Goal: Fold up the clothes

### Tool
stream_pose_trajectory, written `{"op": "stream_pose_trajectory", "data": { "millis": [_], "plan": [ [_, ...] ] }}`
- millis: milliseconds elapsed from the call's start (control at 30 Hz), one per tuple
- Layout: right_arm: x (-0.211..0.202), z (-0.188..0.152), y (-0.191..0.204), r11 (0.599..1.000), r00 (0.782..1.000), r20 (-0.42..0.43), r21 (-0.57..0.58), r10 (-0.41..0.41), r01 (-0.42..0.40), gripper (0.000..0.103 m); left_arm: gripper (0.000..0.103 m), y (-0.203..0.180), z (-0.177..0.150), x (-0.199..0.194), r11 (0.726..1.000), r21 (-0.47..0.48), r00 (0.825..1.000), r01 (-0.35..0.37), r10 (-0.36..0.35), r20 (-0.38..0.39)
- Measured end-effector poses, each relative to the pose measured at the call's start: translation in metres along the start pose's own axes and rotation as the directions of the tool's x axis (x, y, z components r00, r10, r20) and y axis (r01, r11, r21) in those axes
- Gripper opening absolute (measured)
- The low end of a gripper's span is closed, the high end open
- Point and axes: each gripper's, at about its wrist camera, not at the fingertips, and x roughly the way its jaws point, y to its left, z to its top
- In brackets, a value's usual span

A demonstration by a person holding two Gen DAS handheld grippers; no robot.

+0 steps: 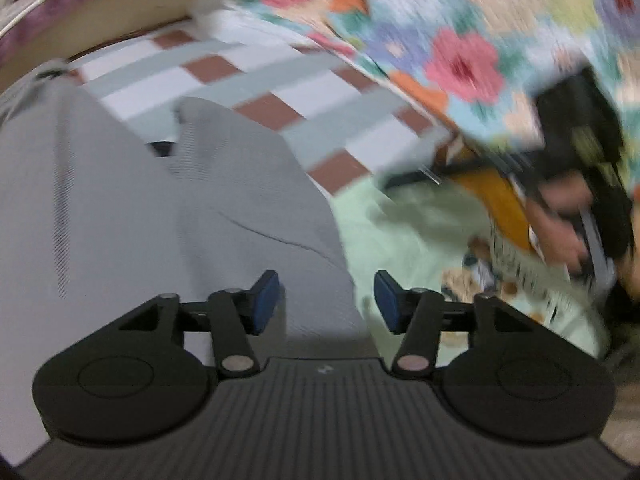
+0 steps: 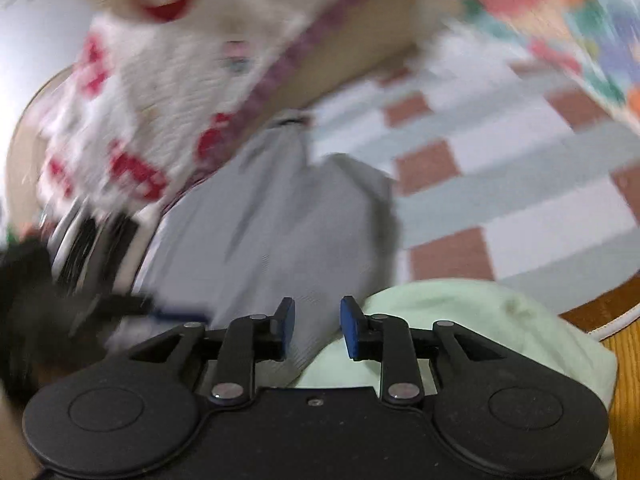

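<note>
Across the checked bedcover [image 1: 280,80] lies a grey garment [image 1: 140,208], spread from the centre out to nine o'clock in the left wrist view; its collar end [image 2: 288,122] points toward twelve o'clock in the right wrist view. It looks laid flat, with one edge turned over near its middle, though motion blur hides whether that counts as a proper fold. Beside it at four o'clock sits a pale green garment [image 1: 404,232], bunched up and plainly not folded; in the right wrist view it humps up just ahead of the tongs, at five o'clock.

Left tongs [image 1: 326,300] stand with their blue pads well apart, hovering over the seam where grey cloth meets green, and nothing is between them. Right tongs [image 2: 317,326] are parted more narrowly, also empty, above the same border of grey and green. The person's hand [image 1: 560,224] on the right tool shows blurred at three o'clock in the left view.

A flowered quilt [image 1: 460,32] fills the far side from twelve to two o'clock, and a white cloth with red print [image 2: 160,92] lies at ten o'clock in the right view.

By my judgement the work is at an early or middle stage: the grey piece may be partly arranged, the green piece awaits folding, and neither is in a grip.
</note>
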Motion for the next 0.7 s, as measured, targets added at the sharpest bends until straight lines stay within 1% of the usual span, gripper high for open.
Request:
{"op": "stream_pose_trajectory", "data": {
  "millis": [33, 67, 100, 167, 233, 267, 300, 333, 400, 467, 500, 533, 567, 633, 700],
  "plan": [
    [0.008, 0.004, -0.007, 0.999, 1.000, -0.013, 0.038, -0.001, 0.002, 0.032, 0.061, -0.007, 0.001, 0.006, 1.000, 0.014, 0.999, -0.027, 0.027, -0.026],
    [0.014, 0.006, -0.011, 0.998, 1.000, -0.019, 0.064, -0.006, 0.007, 0.033, 0.062, -0.011, 0.001, 0.011, 0.998, 0.027, 0.998, -0.052, 0.053, -0.046],
    [0.020, 0.006, -0.015, 0.996, 1.000, -0.025, 0.088, -0.011, 0.013, 0.035, 0.062, -0.013, 0.001, 0.015, 0.997, 0.037, 0.997, -0.062, 0.064, -0.053],
    [0.028, 0.004, -0.019, 0.992, 1.000, -0.029, 0.124, 0.006, -0.002, 0.038, 0.065, -0.007, 0.001, 0.020, 0.998, 0.000, 0.996, -0.066, 0.066, -0.066],
    [0.034, 0.000, -0.018, 0.989, 0.999, -0.034, 0.149, 0.027, -0.021, 0.043, 0.065, 0.001, -0.001, 0.025, 0.996, -0.028, 0.993, -0.087, 0.085, -0.086],
    [0.036, -0.002, -0.016, 0.987, 0.999, -0.033, 0.158, 0.034, -0.029, 0.044, 0.053, 0.005, -0.003, 0.027, 0.994, -0.038, 0.991, -0.101, 0.097, -0.096],
    [0.038, -0.004, -0.015, 0.986, 0.999, -0.032, 0.166, 0.038, -0.032, 0.046, 0.035, 0.009, -0.004, 0.030, 0.992, -0.047, 0.988, -0.114, 0.109, -0.106],
    [0.038, -0.006, -0.016, 0.984, 0.999, -0.035, 0.174, 0.041, -0.034, 0.047, 0.003, 0.015, -0.006, 0.029, 0.991, -0.073, 0.989, -0.115, 0.107, -0.104],
    [0.036, -0.009, -0.018, 0.977, 0.997, -0.043, 0.206, 0.059, -0.049, 0.049, 0.002, 0.029, -0.009, 0.021, 0.985, -0.150, 0.994, -0.091, 0.080, -0.077],
    [0.034, -0.010, -0.019, 0.961, 0.993, -0.051, 0.261, 0.105, -0.088, 0.052, 0.002, 0.044, -0.012, 0.010, 0.965, -0.256, 0.998, -0.061, 0.055, -0.031],
    [0.031, -0.009, -0.017, 0.955, 0.990, -0.048, 0.275, 0.133, -0.115, 0.056, 0.002, 0.051, -0.013, 0.004, 0.954, -0.291, 0.997, -0.070, 0.070, -0.008],
    [0.029, -0.007, -0.015, 0.954, 0.989, -0.045, 0.273, 0.141, -0.124, 0.059, 0.002, 0.059, -0.015, -0.002, 0.941, -0.327, 0.996, -0.081, 0.089, 0.010],
    [0.028, -0.006, -0.012, 0.955, 0.989, -0.041, 0.268, 0.144, -0.129, 0.061, 0.002, 0.067, -0.018, -0.006, 0.927, -0.365, 0.994, -0.089, 0.104, 0.021],
    [0.031, -0.003, -0.006, 0.959, 0.990, -0.052, 0.258, 0.132, -0.115, 0.064, 0.002, 0.083, -0.025, -0.013, 0.894, -0.437, 0.991, -0.102, 0.130, 0.036],
    [0.038, -0.003, -0.007, 0.954, 0.990, -0.065, 0.283, 0.125, -0.102, 0.064, 0.002, 0.097, -0.036, -0.016, 0.858, -0.502, 0.988, -0.111, 0.148, 0.034]
  ]
}}
